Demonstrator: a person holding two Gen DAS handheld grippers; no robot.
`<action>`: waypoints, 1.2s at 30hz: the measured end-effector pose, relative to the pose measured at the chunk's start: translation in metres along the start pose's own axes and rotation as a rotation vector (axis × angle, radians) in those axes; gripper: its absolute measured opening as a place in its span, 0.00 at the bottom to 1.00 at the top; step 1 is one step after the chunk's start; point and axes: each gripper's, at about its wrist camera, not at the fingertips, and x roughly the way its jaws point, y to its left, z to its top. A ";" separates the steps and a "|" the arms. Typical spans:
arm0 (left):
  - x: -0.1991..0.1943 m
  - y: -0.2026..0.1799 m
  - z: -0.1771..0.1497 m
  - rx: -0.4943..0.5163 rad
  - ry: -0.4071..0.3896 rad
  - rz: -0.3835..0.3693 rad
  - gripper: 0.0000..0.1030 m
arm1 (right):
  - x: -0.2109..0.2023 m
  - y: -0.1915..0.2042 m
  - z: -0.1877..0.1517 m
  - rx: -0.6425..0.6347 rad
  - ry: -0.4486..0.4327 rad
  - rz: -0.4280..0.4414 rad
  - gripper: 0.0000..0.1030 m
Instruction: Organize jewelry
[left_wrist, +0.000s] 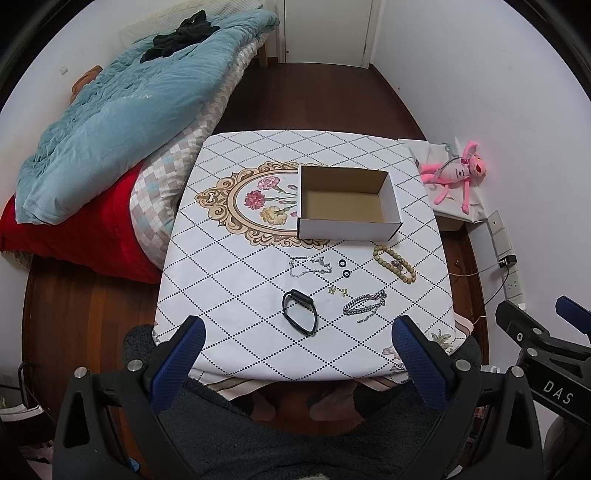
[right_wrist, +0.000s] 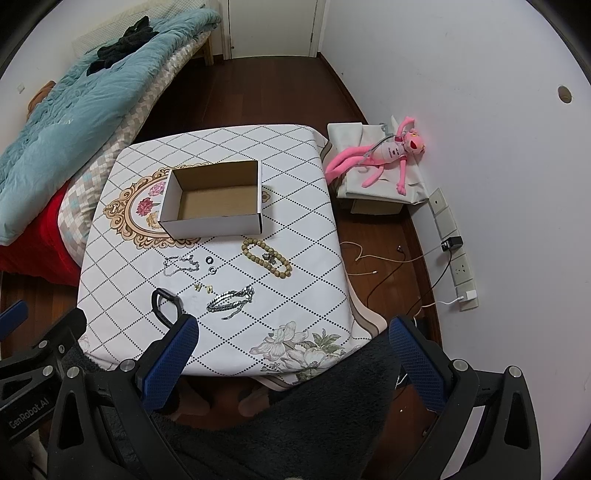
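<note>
An empty white cardboard box (left_wrist: 390, 192) (right_wrist: 207, 223) stands open on the table. In front of it lie a thin silver chain (left_wrist: 308, 266) (right_wrist: 181, 264), two small black rings (left_wrist: 344, 268) (right_wrist: 211, 265), a wooden bead bracelet (left_wrist: 393, 264) (right_wrist: 266, 258), small gold earrings (left_wrist: 338, 291) (right_wrist: 204, 288), a thick silver chain (left_wrist: 364, 304) (right_wrist: 231, 300) and a black wristband (left_wrist: 300, 312) (right_wrist: 167, 301). My left gripper (left_wrist: 297, 332) is open and empty, above the table's near edge. My right gripper (right_wrist: 293, 332) is open and empty, above the near right corner.
The table (left_wrist: 229, 295) has a white diamond-pattern cloth. A bed with blue and red quilts (left_wrist: 110, 122) lies left. A pink plush toy (right_wrist: 384, 155) lies on a covered box at right. Cables and wall sockets (right_wrist: 458, 266) run along the right wall.
</note>
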 end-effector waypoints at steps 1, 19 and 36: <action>0.000 -0.001 -0.001 0.001 0.000 0.001 1.00 | -0.001 0.000 0.000 0.000 0.001 0.000 1.00; -0.002 -0.002 -0.003 0.000 -0.013 -0.003 1.00 | -0.004 -0.003 0.001 0.003 -0.003 0.007 1.00; 0.104 0.026 0.014 -0.037 -0.015 0.106 1.00 | 0.093 -0.014 0.012 0.064 0.011 0.037 1.00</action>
